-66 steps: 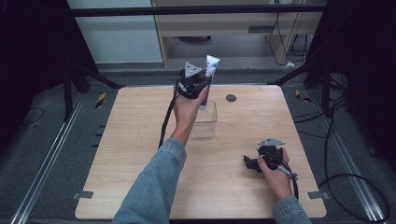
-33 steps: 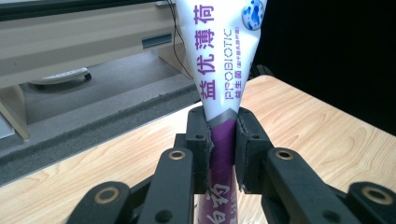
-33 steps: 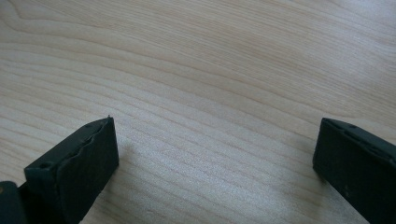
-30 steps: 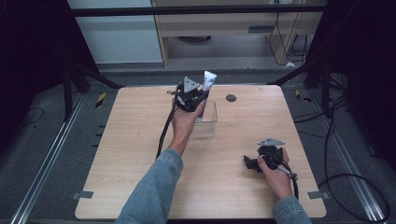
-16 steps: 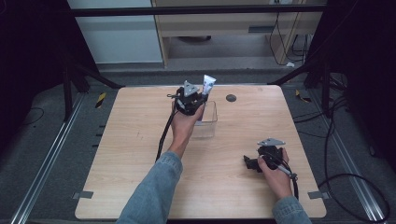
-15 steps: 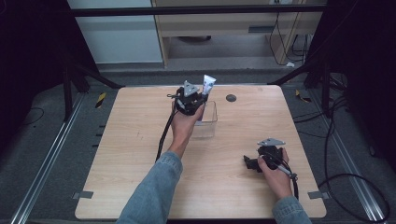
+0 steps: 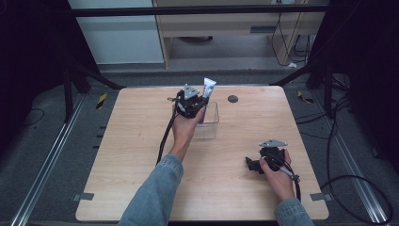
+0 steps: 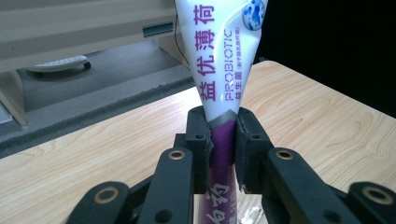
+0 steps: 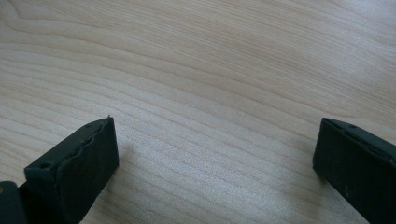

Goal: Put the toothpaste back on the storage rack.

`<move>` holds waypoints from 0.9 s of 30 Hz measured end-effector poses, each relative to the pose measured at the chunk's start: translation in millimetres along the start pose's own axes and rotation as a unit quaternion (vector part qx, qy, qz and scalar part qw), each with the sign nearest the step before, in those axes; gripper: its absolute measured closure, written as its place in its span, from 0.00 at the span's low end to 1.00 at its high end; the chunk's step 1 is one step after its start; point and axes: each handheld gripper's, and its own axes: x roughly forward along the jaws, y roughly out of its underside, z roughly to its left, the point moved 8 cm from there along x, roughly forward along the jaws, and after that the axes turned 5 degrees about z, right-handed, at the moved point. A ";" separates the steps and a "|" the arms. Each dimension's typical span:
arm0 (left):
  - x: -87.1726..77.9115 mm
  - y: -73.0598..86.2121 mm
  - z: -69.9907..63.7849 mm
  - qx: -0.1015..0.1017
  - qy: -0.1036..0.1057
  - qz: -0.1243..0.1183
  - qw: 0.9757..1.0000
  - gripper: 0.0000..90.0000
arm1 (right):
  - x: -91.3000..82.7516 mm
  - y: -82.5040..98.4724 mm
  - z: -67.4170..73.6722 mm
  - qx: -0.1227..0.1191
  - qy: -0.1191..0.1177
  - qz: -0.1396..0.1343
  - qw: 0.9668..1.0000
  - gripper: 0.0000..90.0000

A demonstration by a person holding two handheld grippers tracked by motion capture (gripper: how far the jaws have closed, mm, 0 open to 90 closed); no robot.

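Since the earlier frame my left gripper (image 7: 193, 100) has come down a little with the tube (image 7: 208, 87), closer to the clear box (image 7: 211, 123). In its own view the jaws are pressed tight on the tube (image 8: 222, 70) at the line where the white part meets the purple part, and the flat crimped end points up. I hold it upright like this, I think, so the lower end can go straight down into the box. This end is cut off at the bottom edge of the left gripper view, and from above my hand covers it, so I cannot tell if it already touches the box floor. My right gripper (image 7: 258, 164) rests on the table (image 7: 141, 141), well apart, with wide jaws and nothing between them. Some small pale thing under the tube is too blurred to name.
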 end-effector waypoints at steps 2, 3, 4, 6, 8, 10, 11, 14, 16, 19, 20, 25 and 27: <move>0.4 1.0 -0.9 0.003 0.001 0.002 1.000 0.86 | 0.0 0.0 0.0 0.000 0.000 0.000 1.000 0.01; 0.6 1.3 -1.3 0.004 0.001 0.003 1.000 0.86 | 0.0 0.0 0.0 0.000 0.000 0.000 1.000 0.01; 0.8 1.2 -1.7 0.004 0.002 0.002 1.000 0.86 | 0.0 0.0 0.0 0.000 0.000 0.000 1.000 0.01; 0.8 1.4 -1.9 0.005 0.002 0.003 1.000 0.86 | 0.0 0.0 0.0 0.000 0.000 0.000 1.000 0.01; 0.8 1.6 -2.2 0.005 0.003 0.003 1.000 0.86 | 0.0 0.0 0.0 0.000 0.000 0.000 1.000 0.01; 0.8 2.0 -2.7 0.005 0.004 0.004 1.000 0.86 | 0.0 0.0 0.0 0.000 0.000 0.000 1.000 0.01; 0.8 2.2 -3.0 0.005 0.005 0.004 1.000 0.86 | 0.0 0.0 0.0 0.000 0.000 0.000 1.000 0.01; 0.5 3.5 -3.2 0.006 0.004 0.005 1.000 0.86 | 0.0 0.0 0.0 0.000 0.000 0.000 1.000 0.01; 0.5 5.3 -2.5 0.005 0.004 0.008 1.000 0.86 | 0.0 0.1 -0.2 -0.001 0.000 0.000 1.000 0.01; 0.2 7.3 -2.1 0.004 0.004 0.010 1.000 0.86 | 0.0 0.1 -0.1 -0.001 0.000 0.000 1.000 0.01; 0.2 7.9 -2.2 0.005 0.005 0.011 1.000 0.86 | 0.0 0.1 -0.2 -0.001 0.000 0.000 1.000 0.01; 0.7 10.6 -3.6 0.011 0.008 0.018 1.000 0.86 | 0.0 0.1 -0.2 -0.001 0.000 0.000 1.000 0.01; 0.9 12.2 -4.3 0.012 0.008 0.021 1.000 0.86 | 0.0 0.1 -0.1 -0.001 0.000 0.000 1.000 0.01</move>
